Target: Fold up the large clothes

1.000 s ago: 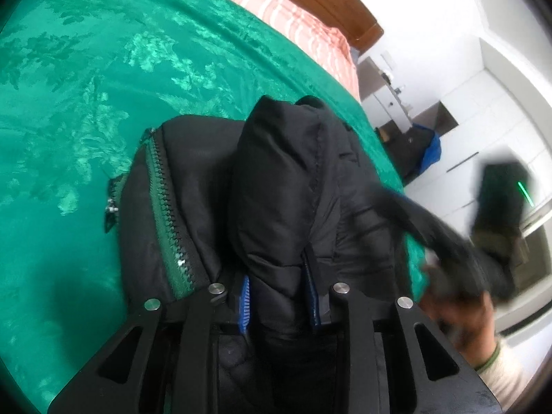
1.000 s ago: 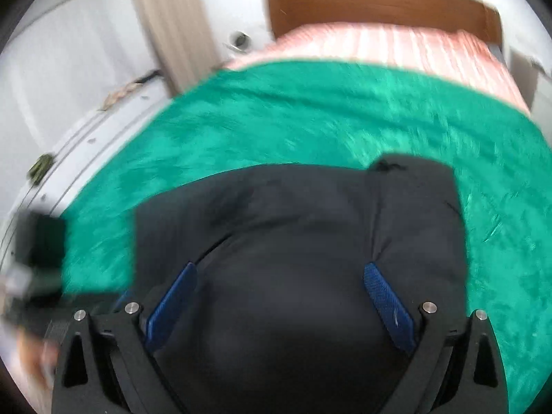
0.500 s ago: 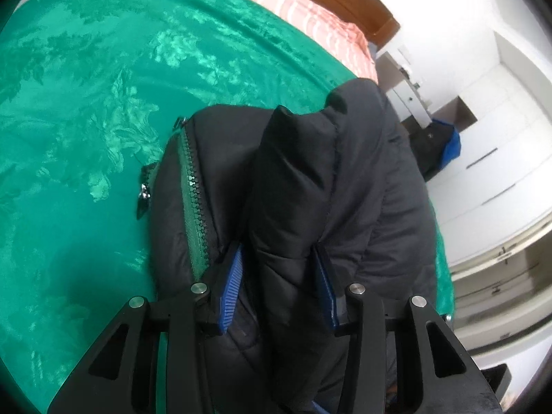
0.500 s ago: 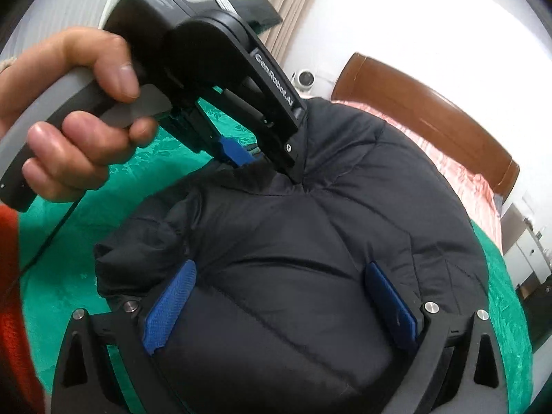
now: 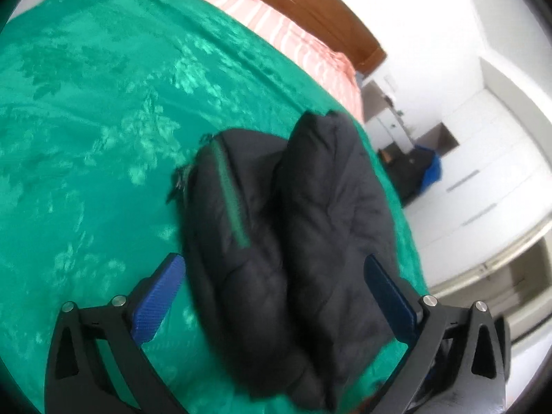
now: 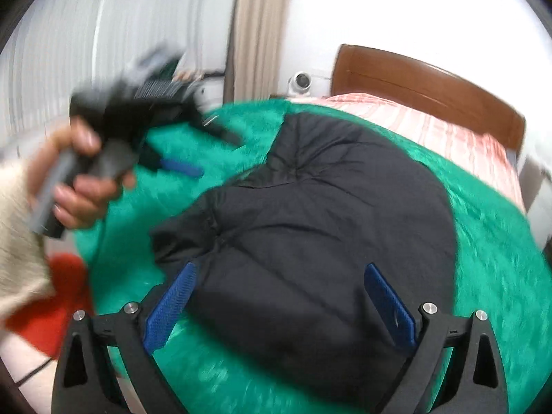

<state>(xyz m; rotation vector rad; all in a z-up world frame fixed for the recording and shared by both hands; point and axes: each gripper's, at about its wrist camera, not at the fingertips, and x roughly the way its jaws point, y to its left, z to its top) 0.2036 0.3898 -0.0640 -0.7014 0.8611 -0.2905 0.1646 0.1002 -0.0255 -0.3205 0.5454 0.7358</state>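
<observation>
- The black padded jacket [image 5: 310,227] lies folded on the green bedspread [image 5: 86,120], toward its 3 o'clock edge in the left wrist view.
- Left gripper [image 5: 276,289]: jaws have just been opening and stand wide, pads clear of the jacket between them.
- Right gripper [image 6: 276,293]: jaws wide, straddling the jacket, gripping nothing.
- Wooden headboard [image 6: 431,82] at 1 o'clock; open bedspread from 9 to 11 o'clock.

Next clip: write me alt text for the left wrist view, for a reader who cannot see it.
A black padded jacket, folded into a bundle with a green zipper strip showing, lies on a green patterned bedspread. The left gripper is wide open in the foreground, its blue pads on either side of the bundle without pressing it. A brown wooden headboard is behind.
</observation>
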